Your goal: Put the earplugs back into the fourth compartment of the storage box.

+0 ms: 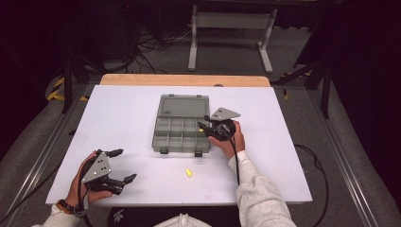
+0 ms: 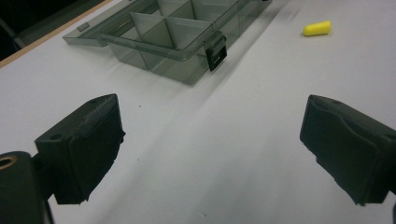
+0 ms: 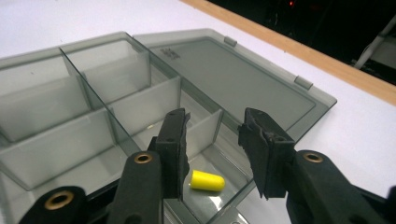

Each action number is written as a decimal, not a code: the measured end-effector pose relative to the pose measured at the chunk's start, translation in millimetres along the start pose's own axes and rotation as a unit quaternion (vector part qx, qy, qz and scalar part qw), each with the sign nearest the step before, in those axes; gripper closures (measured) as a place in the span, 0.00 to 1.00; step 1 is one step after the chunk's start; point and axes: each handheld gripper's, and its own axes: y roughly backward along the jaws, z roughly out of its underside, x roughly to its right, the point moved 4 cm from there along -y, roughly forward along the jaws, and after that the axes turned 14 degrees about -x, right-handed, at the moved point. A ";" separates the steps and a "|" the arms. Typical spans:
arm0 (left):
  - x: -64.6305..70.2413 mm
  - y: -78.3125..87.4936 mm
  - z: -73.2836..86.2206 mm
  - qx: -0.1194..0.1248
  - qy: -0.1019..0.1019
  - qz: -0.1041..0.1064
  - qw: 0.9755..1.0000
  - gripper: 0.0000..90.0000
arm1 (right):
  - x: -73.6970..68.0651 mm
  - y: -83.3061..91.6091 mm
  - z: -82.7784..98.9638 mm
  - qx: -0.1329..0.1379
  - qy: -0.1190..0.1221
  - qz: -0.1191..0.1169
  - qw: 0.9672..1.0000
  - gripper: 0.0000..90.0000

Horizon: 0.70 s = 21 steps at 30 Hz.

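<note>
A smoky grey organizer box [image 1: 163, 135] lies open in the middle of the white table, its lid [image 1: 184, 105] flat behind it. My right gripper [image 1: 206, 128] hovers over the box's right front corner. In the right gripper view its jaws [image 3: 215, 119] stand apart above a corner compartment, and a yellow earplug [image 3: 207, 180] lies on that compartment's floor beside the left jaw, with no pad pressing on it. A second yellow earplug [image 1: 188, 173] lies on the table in front of the box. My left gripper [image 1: 125, 165] rests near the front left edge, open wide and empty.
The box's dividers [image 3: 93, 88] form several compartments that look empty. Its black latch [image 2: 215, 50] faces the left gripper, with the loose earplug [image 2: 317, 28] beyond to the right. A wooden edge [image 1: 184, 79] borders the table's far side; a white frame stands on the floor behind.
</note>
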 end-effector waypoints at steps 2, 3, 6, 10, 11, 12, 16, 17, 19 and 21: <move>0.0 0.0 0.0 0.000 0.000 0.000 1.000 0.08 | -0.7 1.9 -0.8 0.003 0.002 0.003 1.000 0.66; -0.2 0.0 -0.1 0.000 -0.001 0.000 1.000 0.08 | -2.9 6.0 -2.5 0.010 0.005 0.004 1.000 0.64; 0.0 0.1 -0.2 0.000 -0.001 0.000 1.000 0.08 | -5.7 10.0 -4.6 0.017 0.011 0.006 1.000 0.62; -0.6 0.7 -0.2 0.001 -0.001 -0.002 1.000 0.08 | -11.3 17.4 -9.3 0.031 0.022 0.008 0.999 0.60; -0.3 0.8 -0.1 0.001 0.001 -0.001 1.000 0.08 | -12.6 19.1 -10.4 0.033 0.024 0.007 0.999 0.59; -0.4 0.8 -0.1 0.001 0.001 -0.001 1.000 0.08 | -13.7 20.8 -11.4 0.035 0.025 0.008 0.999 0.58; -0.6 0.6 -0.2 0.000 -0.002 -0.002 1.000 0.08 | -19.1 27.6 -15.8 0.044 0.028 0.001 0.999 0.54; -0.6 0.7 -0.3 0.000 -0.002 -0.002 1.000 0.08 | -20.6 29.3 -16.8 0.046 0.029 0.000 0.998 0.54; -0.2 0.8 -0.3 0.001 0.000 -0.001 1.000 0.08 | -23.0 32.8 -18.5 0.050 0.033 0.002 0.998 0.52; -0.5 0.7 -0.2 0.000 -0.002 -0.002 1.000 0.08 | -25.0 36.6 -19.5 0.053 0.035 0.001 0.998 0.51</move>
